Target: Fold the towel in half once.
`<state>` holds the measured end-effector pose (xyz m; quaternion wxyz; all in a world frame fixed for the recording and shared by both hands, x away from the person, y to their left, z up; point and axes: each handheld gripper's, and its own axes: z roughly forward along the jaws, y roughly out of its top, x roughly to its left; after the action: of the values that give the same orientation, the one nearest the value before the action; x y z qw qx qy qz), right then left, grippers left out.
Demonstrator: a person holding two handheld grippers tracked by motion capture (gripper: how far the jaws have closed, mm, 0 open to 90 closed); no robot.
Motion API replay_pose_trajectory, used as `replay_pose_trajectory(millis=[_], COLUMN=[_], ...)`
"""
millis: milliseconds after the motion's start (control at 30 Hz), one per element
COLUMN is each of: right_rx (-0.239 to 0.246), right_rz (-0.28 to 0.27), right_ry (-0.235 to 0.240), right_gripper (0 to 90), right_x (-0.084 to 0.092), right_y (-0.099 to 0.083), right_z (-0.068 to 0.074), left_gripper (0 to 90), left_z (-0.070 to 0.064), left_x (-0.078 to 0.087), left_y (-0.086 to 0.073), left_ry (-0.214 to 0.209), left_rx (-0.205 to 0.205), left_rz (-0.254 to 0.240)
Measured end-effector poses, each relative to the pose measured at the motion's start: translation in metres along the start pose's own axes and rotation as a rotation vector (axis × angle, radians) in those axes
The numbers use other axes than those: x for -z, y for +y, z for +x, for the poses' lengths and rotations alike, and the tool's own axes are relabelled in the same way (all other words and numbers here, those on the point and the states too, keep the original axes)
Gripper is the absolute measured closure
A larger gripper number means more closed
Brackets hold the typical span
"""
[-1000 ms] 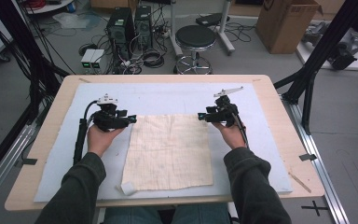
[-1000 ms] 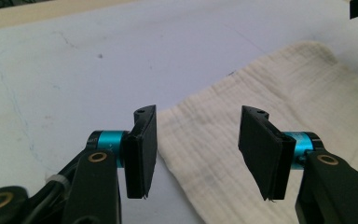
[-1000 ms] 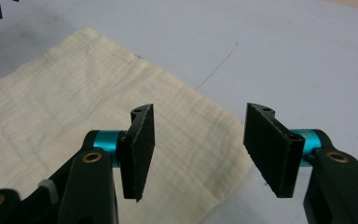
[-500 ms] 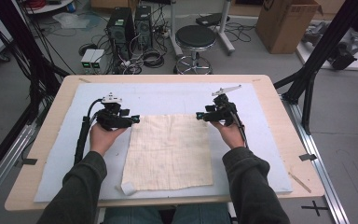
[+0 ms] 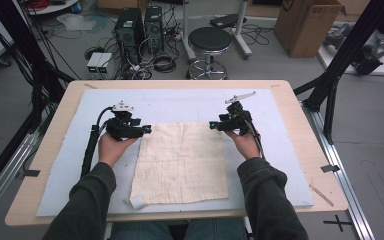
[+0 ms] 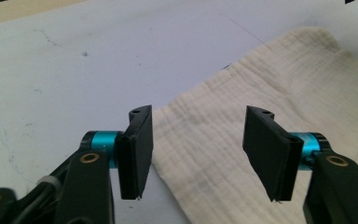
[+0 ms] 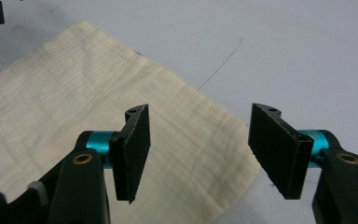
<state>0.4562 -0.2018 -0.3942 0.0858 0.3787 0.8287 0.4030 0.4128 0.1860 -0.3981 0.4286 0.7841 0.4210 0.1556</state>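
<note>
Two claws are at work on one cream cloth (image 5: 181, 162), which lies spread flat on the pale blue mat (image 5: 60, 185) that covers the wooden bench (image 5: 40, 150). The cloth is in the middle of the mat, in front of the person, and it looks almost square and quite smooth. Only its near left corner (image 5: 137, 201) is turned up in a small fold.

The left claw (image 5: 146, 130) is at the far left corner of the cloth and the right claw (image 5: 213, 125) is at the far right corner. In the left gripper view the jaws of the left claw (image 6: 196, 144) stand apart, with the corner of the cloth under the gap and no pad pressing on it. The right gripper view gives the same for the right claw (image 7: 198, 147): jaws apart, the cloth corner below them, nothing pinched. On both, the jaws have just been opening a little.

My judgement is that the work, probably a folding of the cloth, is at its very start. The cloth is laid out and both claws are in place at the two far corners. What is left is nearly everything: to close on the corners, lift them, and bring the far edge over. Whether the jaw tips already touch the fabric I cannot tell, because the angle hides this.
</note>
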Motion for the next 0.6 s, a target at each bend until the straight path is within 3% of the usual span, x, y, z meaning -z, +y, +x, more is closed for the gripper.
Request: replay_pose_trajectory(millis=[267,600], right_rx=[-0.005,-0.053], right_rz=[0.018,0.045], right_ry=[-0.033,-0.080], right_gripper=[44.2,52.6], right_x=[-0.009,-0.022], right_y=[-0.002,-0.008], right_z=[-0.006,-0.021], left_gripper=[45.2,51.9], left_z=[0.008,0.018], left_x=[-0.017,-0.038], left_y=[-0.006,-0.015], left_ry=[0.030,0.088], left_rx=[0.020,0.080], left_rz=[0.028,0.085])
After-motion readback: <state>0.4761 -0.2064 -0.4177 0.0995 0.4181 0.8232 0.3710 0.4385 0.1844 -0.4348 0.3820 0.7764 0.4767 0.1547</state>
